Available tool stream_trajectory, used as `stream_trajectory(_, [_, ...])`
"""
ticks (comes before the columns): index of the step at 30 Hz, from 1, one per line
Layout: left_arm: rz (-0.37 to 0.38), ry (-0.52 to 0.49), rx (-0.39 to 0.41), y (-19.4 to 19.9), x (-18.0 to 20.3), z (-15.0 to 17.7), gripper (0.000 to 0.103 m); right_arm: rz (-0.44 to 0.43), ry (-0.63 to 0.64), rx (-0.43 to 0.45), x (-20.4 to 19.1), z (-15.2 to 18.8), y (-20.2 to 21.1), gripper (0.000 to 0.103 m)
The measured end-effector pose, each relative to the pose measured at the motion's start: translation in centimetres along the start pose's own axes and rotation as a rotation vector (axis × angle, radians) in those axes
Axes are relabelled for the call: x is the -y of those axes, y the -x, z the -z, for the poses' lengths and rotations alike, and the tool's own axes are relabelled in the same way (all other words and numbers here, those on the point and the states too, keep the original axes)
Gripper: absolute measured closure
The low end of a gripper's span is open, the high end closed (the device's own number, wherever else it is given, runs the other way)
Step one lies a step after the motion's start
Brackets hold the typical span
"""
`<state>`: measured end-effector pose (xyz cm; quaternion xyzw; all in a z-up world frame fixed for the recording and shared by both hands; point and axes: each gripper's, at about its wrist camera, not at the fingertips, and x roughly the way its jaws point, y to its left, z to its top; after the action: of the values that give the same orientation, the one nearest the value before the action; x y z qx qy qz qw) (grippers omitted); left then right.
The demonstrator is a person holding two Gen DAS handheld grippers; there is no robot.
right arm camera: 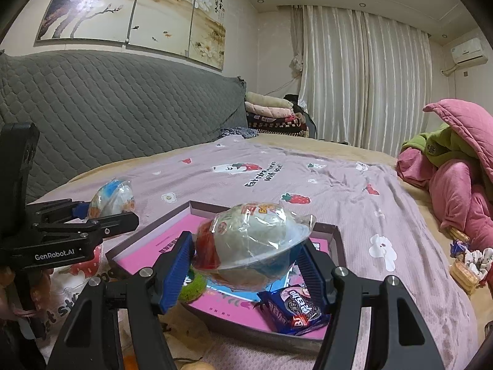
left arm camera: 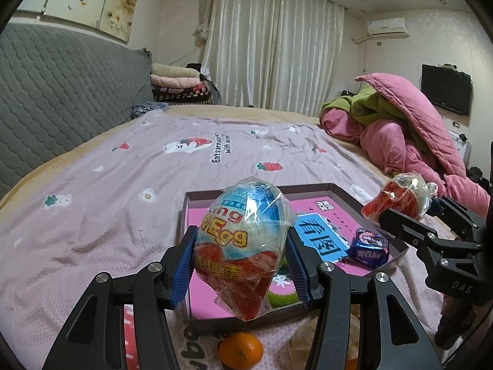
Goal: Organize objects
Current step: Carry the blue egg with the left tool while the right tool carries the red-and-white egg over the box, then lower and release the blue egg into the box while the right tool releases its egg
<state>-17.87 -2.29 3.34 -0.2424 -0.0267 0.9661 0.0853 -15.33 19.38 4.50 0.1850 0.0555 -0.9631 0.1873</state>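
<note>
My left gripper is shut on a blue-topped surprise egg in clear wrap, held above the near edge of a shallow pink-lined box on the bed. My right gripper is shut on a second wrapped surprise egg, held on its side over the same box. A blue Oreo packet lies in the box's near right corner; it also shows in the left wrist view. Each gripper shows in the other's view: the right gripper with its egg, and the left gripper with its egg.
An orange lies on the bed below the box. A heap of pink and green quilts sits at the right. Wafer snacks and a small wrapper lie at the bed's right edge. A grey headboard stands at the left.
</note>
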Motion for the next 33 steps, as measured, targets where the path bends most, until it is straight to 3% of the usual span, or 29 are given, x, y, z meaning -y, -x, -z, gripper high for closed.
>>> stream_trajectory(18, [-0.005,0.017,-0.024,-3.0,-1.8,-2.4,0.047,-0.013,0.014,-0.028,0.0,-0.7,-2.7,0.037])
stream_trajectory(27, [-0.013,0.04,-0.059,-4.5,-2.7,-2.2,0.047,-0.011,0.03,-0.037,0.0,-1.2,-4.7,0.037])
stream_trajectory(33, [-0.018,0.026,-0.108,-5.8,-2.6,-1.3,0.047,-0.018,0.021,-0.088,0.1,-0.3,-6.0,0.037])
